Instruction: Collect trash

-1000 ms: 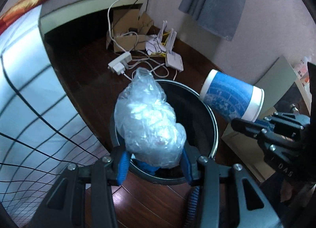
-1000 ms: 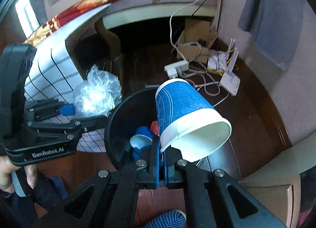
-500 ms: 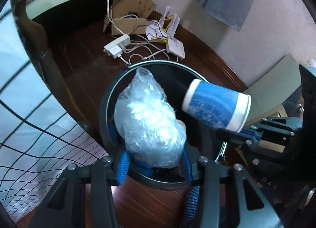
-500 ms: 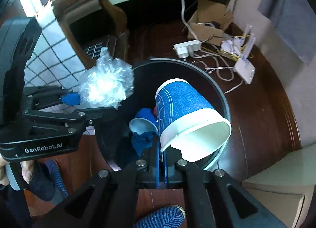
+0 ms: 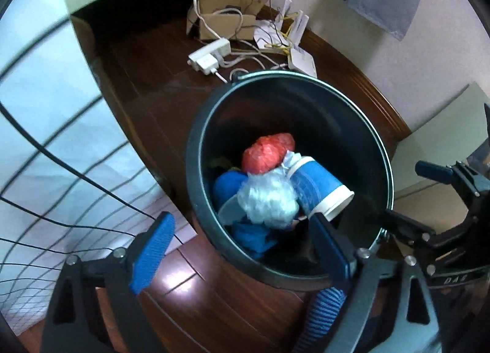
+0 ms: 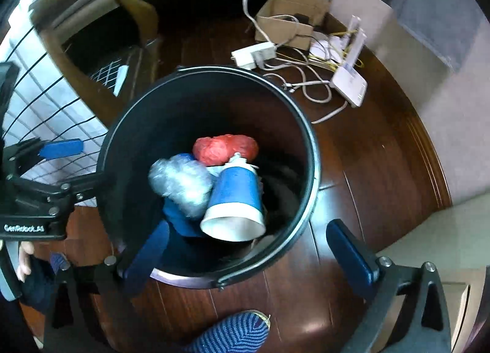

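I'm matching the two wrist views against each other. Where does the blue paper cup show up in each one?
Left wrist: blue paper cup lies inside the black bin, right of centre, white rim toward lower right.
Right wrist: the cup lies in the bin near frame centre, rim toward the camera.
Shared landmark: red bag just beyond the cup.

Probably a bedroom: bed frame (image 6: 92, 7), router (image 6: 349, 83), wood floor (image 6: 376, 154).

Black bin (image 6: 309, 151); blue-white paper cup (image 6: 235, 197); clear plastic wad (image 6: 183, 184); red bag (image 6: 225, 149); dark brown floor (image 6: 367, 169).
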The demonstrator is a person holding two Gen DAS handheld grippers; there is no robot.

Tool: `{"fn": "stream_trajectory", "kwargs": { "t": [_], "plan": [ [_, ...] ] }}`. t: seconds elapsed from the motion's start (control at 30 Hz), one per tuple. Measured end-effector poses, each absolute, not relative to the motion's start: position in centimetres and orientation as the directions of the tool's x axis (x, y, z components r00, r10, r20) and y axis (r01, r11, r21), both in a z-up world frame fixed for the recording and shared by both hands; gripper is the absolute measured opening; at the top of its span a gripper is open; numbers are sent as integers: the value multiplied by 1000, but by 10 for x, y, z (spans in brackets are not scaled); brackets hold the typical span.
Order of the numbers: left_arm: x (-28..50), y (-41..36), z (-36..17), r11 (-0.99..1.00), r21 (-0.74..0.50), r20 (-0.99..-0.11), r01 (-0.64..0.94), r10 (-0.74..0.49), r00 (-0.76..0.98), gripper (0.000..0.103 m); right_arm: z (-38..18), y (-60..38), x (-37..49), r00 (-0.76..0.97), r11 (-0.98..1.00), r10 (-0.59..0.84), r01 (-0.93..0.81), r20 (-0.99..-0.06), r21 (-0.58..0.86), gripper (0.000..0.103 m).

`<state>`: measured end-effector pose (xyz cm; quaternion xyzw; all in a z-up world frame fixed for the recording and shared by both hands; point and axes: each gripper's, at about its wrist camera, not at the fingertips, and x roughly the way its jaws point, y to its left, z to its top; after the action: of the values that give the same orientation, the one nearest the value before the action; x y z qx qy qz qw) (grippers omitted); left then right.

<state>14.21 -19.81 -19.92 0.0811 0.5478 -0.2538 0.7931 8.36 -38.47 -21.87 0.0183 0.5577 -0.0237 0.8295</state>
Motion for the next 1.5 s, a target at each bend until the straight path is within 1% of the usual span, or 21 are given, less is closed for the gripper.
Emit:
{"fn": "stream_trajectory", "kwargs": {
  "t": [0.17,0.37,0.6,0.9,1.2,1.5],
  "plan": [
    [141,-193,-197,862,-133,-909,488,-302,287,96,-214,-386,83,391,997,-25,77,-920,6,103],
    [136,-190,-191,863,-117,-906,492,-296,304,96,-205,-378,83,406,997,-12,76,-914,20,103],
    [125,-181,-163,870,-92,-882,484,-297,366,96,-179,-370,79,454,997,-12,72,-891,24,103],
    [109,-154,-101,894,-59,-817,444,-299,493,96,-123,-355,62,536,997,-18,71,-844,24,103],
    [89,-134,-55,904,-48,-763,426,-309,569,96,-63,-331,44,617,998,-13,53,-787,26,103],
    [53,-108,4,911,-19,-677,413,-315,665,96,11,-297,12,688,999,-21,44,-726,14,103]
  ]
}}
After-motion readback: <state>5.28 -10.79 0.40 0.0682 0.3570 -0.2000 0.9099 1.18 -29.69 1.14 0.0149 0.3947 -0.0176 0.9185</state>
